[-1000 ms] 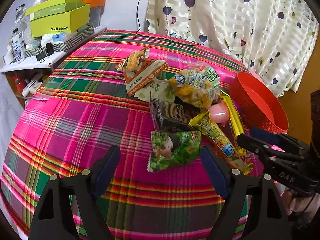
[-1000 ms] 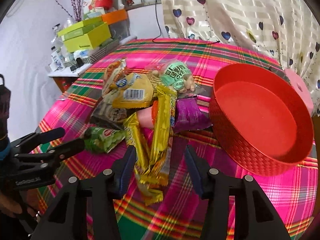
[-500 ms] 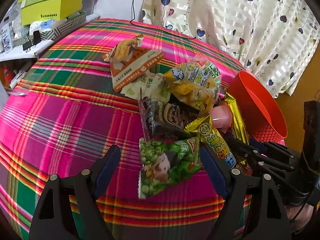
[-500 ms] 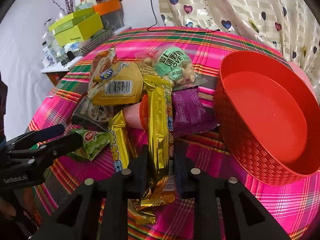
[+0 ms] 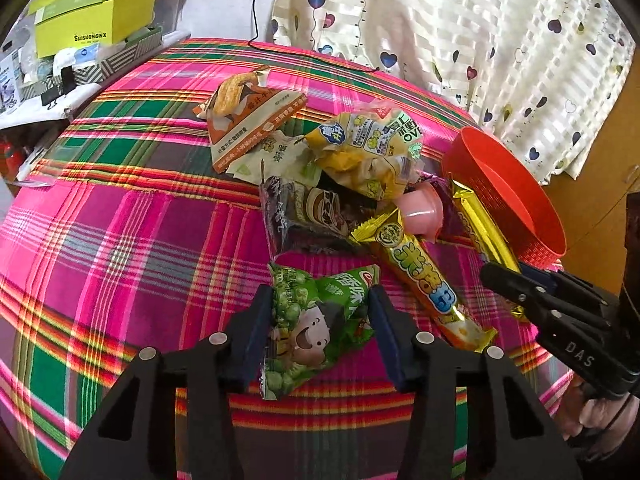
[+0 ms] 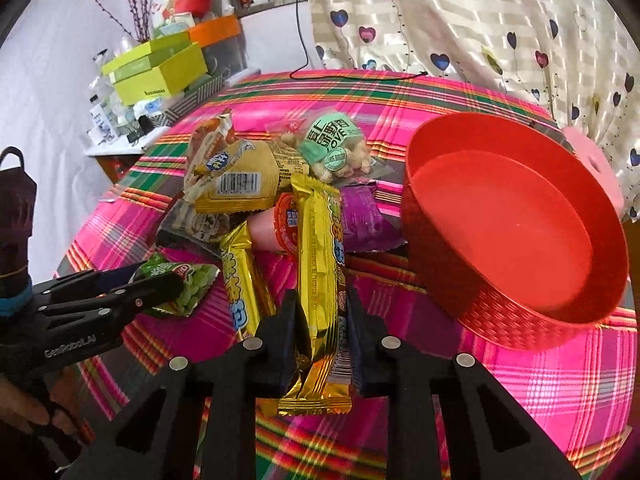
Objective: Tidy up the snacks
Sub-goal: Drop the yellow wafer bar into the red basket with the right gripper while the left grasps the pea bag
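A green pea snack bag [image 5: 320,292] lies on the plaid tablecloth [image 5: 120,240]. My left gripper [image 5: 318,312] is closing on it, and both pads touch its sides. My right gripper [image 6: 320,308] is shut on a long gold snack bar [image 6: 320,248], gripping near the bar's near end. A second gold bar [image 5: 420,272] lies between the two grippers. Behind them sits a pile: a yellow bag [image 5: 360,148], a dark wrapper [image 5: 304,212], a pink jelly cup [image 5: 420,208] and a purple packet [image 6: 364,220]. The round red basket [image 6: 500,312] to the right holds nothing.
An orange-and-white packet [image 5: 248,120] lies at the far side of the pile. Yellow-green boxes [image 5: 92,20] are stacked on a cluttered side shelf at the left. A heart-print curtain [image 5: 440,40] hangs behind the table. A black cable [image 5: 280,46] trails onto the table's far edge.
My left gripper's jaws moved in around the green pea bag and narrowed onto it. My right gripper slid forward over the gold bar and shut on it.
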